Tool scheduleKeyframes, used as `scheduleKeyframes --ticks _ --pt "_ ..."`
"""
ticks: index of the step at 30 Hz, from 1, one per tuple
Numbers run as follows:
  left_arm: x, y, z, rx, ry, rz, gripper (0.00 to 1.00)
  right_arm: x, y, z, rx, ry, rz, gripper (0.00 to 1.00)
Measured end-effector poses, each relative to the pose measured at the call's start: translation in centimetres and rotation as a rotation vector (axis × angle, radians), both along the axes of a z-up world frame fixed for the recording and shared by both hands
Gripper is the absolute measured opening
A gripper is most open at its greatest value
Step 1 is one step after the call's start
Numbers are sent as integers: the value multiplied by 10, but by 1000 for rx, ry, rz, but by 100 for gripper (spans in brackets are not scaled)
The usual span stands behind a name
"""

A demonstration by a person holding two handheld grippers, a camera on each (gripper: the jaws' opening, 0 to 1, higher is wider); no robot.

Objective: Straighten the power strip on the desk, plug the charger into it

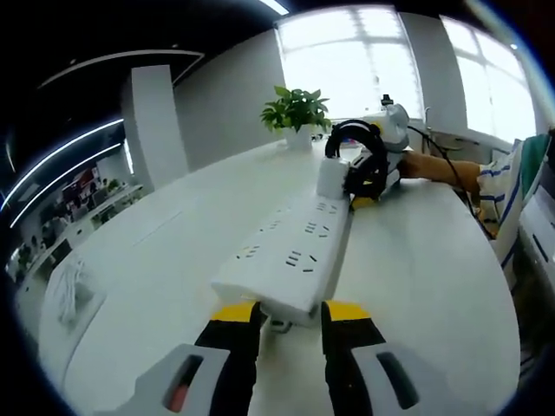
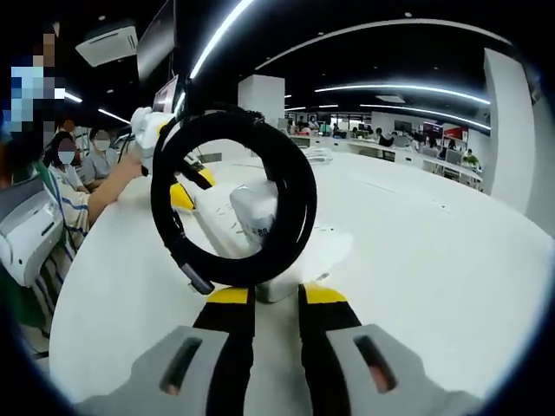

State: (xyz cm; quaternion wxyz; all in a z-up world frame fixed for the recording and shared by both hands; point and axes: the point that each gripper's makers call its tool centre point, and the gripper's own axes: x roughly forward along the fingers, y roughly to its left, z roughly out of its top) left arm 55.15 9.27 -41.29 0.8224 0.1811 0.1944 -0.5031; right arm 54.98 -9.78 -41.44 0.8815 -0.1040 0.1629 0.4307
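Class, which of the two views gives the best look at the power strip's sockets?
The left gripper view: the power strip lies lengthwise with its socket rows facing the camera. In the right gripper view the coiled black cable and white charger hide most of it.

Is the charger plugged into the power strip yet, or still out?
Plugged in, it seems: the white charger stands upright on the far end of the power strip, its black cable coiled. The prongs are hidden.

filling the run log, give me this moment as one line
left gripper: shut on power strip end | right gripper: holds white charger with black coiled cable at strip's far end | plug seating: cannot tell
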Motion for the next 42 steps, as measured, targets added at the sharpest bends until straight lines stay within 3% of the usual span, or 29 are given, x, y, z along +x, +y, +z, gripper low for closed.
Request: scheduleKeyframes --ticks 10,15,42 --pt "2 -1 -2 -5 -2 10 27 1 0 -1 -12 15 8 19" --pt "7 0 -1 -58 41 23 27 4 1 -1 -40 29 15 18" --pt "22 12 -4 -47 23 110 28 21 20 -1 -72 95 53 17"
